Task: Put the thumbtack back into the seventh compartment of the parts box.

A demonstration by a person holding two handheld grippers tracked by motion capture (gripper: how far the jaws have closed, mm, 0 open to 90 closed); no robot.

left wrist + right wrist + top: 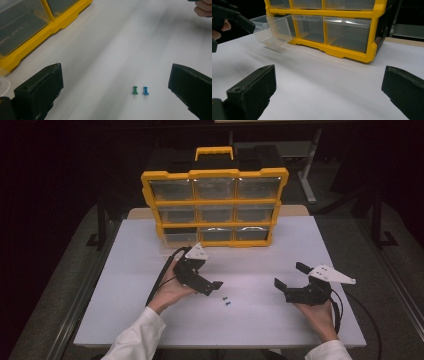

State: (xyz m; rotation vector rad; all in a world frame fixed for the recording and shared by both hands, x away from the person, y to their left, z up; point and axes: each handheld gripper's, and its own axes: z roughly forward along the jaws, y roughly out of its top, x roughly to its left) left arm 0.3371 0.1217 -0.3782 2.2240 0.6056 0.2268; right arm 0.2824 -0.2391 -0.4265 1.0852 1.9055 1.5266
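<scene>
A yellow drawer organizer (215, 200) with a yellow carry handle stands upright in the upper centre of the high view, at the far end of the white surface (260, 320). It holds three rows of three clear drawers. The lower-left drawer (270, 30) is pulled out toward the front, visible at the upper left of the right gripper view; the other drawers sit closed.

The left gripper (212, 282) lies left of centre in the high view, held by the left hand (170, 290). Its jaws are spread wide with nothing between them. In the left gripper view, a green push pin (135, 90) and a blue push pin (146, 91) lie side by side on the surface, in the lower centre-right of the frame, between the jaws and apart from both. In the high view the pins appear as small specks at centre, just below and right of the left gripper.

The right gripper (290, 277) lies at right of centre in the high view, held by the right hand (320, 315). Its jaws are also spread wide and hold nothing.
</scene>
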